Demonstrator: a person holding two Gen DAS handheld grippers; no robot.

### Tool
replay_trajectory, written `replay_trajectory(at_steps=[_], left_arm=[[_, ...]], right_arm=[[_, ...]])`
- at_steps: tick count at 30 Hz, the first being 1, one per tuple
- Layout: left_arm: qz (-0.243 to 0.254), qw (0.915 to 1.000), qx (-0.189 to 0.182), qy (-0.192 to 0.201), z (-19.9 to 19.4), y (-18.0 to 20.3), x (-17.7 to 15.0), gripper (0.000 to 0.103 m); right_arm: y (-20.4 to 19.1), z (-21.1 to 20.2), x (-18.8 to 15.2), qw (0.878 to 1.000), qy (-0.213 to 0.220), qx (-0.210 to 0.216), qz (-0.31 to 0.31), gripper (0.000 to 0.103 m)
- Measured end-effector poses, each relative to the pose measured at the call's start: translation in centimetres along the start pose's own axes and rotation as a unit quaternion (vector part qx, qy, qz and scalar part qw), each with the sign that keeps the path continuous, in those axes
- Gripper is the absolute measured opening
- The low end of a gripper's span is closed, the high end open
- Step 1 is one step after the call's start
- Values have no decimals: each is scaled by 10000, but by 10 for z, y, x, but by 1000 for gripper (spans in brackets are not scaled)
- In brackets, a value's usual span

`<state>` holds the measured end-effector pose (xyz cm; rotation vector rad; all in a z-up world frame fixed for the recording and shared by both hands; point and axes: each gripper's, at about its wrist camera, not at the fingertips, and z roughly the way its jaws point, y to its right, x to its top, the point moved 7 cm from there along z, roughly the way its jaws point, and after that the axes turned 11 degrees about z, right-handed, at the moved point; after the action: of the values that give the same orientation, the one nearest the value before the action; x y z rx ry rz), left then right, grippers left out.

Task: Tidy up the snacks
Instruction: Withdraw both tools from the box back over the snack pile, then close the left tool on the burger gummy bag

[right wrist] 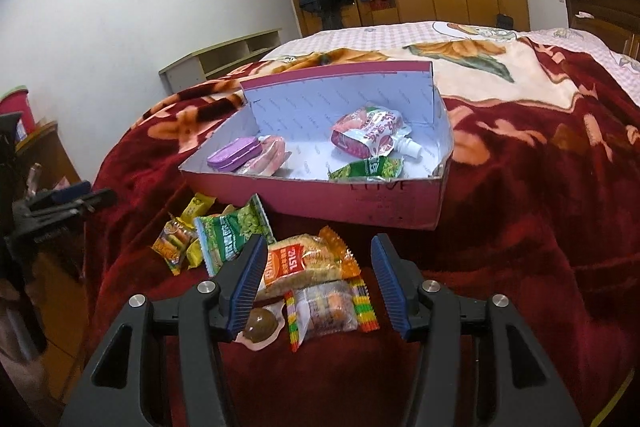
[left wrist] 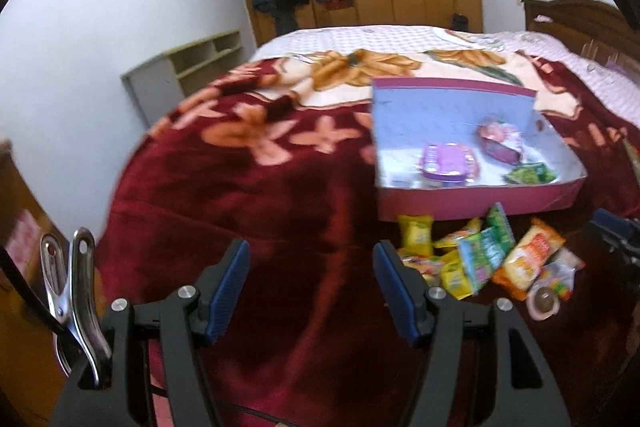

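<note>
The snacks sit on a bed [right wrist: 520, 227] covered by a dark red flowered blanket [left wrist: 240, 207], close to its near edge. The left claw [left wrist: 312, 287] hangs over bare blanket with its blue pads wide apart and nothing between them; the loose snack pile lies just to its right.

Going left to right in the right wrist view, that pile holds a small orange packet [right wrist: 172, 241], a yellow packet [right wrist: 198, 205], a green bag [right wrist: 234, 231], an orange-and-white cracker pack [right wrist: 308, 263], a round brown sweet in a cup [right wrist: 260, 327] and a clear packet with striped edges [right wrist: 326, 311].

The right claw [right wrist: 320, 287] is open and hovers over the pile; the cracker pack and the clear packet lie between its pads, neither pressed.

Beyond the pile, toward the middle of the bed, stands a pink box [right wrist: 360, 205] with a white inside and its lid flap upright. In it lie a purple tin [right wrist: 236, 153], a pinkish wrapped snack [right wrist: 268, 157] beside the tin, a red-and-white spout pouch [right wrist: 372, 135] and a green packet [right wrist: 366, 169] by the box's near wall.
</note>
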<state>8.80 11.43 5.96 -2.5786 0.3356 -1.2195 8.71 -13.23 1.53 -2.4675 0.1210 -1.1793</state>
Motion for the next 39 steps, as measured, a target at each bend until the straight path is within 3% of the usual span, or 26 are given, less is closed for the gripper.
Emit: replay_trajectory(at_steps=[4,10,15,21,33,35,37,39], left_arm=[[-52,9994,-300,-183,-2,1,-9,68],[24,9940,-994,-448,23,59,-24,68],[320,9952,-880,-284,38,88,-16,68],[397,9949,-802,-455,60,92,-18,68],[55,9946,-790,-674,89,83,-27,67],[4,9947,-822,-625,87,82,-26,61],[-8,9951,-832,-543,85,81,-26,47],[-18,9956,-815,-468,81,80,-24,46]], right_arm=[[-2,-5,-6,10000,17,37,35,55],[0,-12,-15,10000,-4,-29,46,55],[7,-13,-19,9999,-10,-157,59,56],[13,-4,-22,9997,-116,-213,66,56],[14,7,-30,9995,-255,-202,-1,56],[14,8,-31,9994,-275,-200,-20,56],[14,11,-32,9993,-325,-199,-18,56],[14,13,-34,9991,-373,-203,-21,59]])
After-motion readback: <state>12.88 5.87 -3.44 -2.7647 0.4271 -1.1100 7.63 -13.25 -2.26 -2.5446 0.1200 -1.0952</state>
